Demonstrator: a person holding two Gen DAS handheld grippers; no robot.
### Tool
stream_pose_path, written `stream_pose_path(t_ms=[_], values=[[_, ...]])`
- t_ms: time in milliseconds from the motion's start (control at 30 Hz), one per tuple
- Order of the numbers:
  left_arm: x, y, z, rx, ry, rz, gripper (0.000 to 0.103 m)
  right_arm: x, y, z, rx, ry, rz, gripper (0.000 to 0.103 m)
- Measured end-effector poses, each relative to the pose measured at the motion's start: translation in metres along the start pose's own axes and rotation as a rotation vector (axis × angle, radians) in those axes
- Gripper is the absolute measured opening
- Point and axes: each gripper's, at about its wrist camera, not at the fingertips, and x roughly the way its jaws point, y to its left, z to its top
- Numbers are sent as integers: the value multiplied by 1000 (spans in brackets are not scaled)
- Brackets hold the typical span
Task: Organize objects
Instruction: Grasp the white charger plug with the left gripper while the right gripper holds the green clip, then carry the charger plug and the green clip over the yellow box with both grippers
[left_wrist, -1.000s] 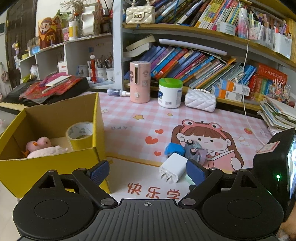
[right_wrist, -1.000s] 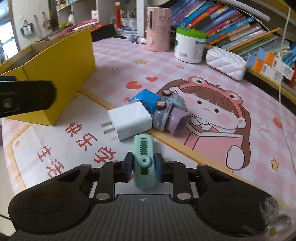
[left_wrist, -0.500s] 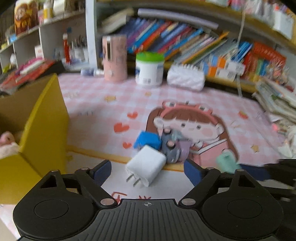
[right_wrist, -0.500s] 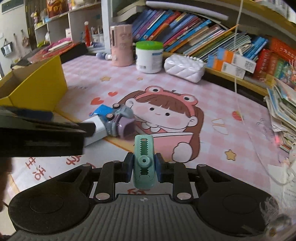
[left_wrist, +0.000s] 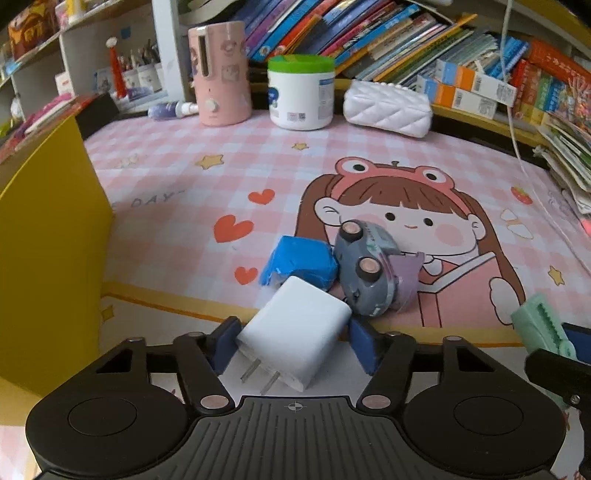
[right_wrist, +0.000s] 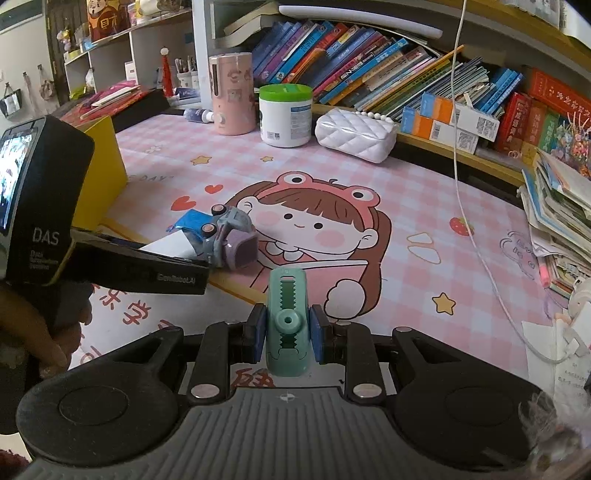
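A white plug charger (left_wrist: 295, 332) lies on the pink cartoon mat (left_wrist: 177, 177), prongs toward me. My left gripper (left_wrist: 294, 343) straddles it and its jaws are closing; the blue pads (left_wrist: 225, 343) stand close by its sides, and I see no firm press. Just behind the charger lie a blue packet (left_wrist: 301, 264) and a grey toy car (left_wrist: 364, 273) with a purple part. My right gripper (right_wrist: 287, 332) is shut on a mint-green toothed clip (right_wrist: 286, 317), held above the mat to the right of the pile. That clip (left_wrist: 539, 325) also shows at the right edge of the left wrist view.
A yellow cardboard box (left_wrist: 48, 236) stands at the left. At the back are a pink dispenser (left_wrist: 221, 74), a green-lidded white jar (left_wrist: 301, 96), a white quilted purse (left_wrist: 386, 109) and shelves of books. A white cable (right_wrist: 476, 240) hangs at the right by stacked papers (right_wrist: 561, 221).
My left gripper came forward and down from beside the yellow box onto the charger, and its jaws narrowed around it. The right gripper carried the green clip away to the right.
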Motion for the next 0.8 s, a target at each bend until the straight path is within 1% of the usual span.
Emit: stream_pose_path(t_ms=[100,367,500,800], values=[[-8,4,-2,-20,1,-31,62,0,2,1,3,0,-1,23],[-54,13,-9,-34,-87,-99,62,2,17,2,1,13,9,23],[-74,22,-16,-34,-123,-110,62,0,30,1,-15,19,14,23],[-110,56,-45,-62,-152,-112,62,-18,71,-6,-40,16,3,23]])
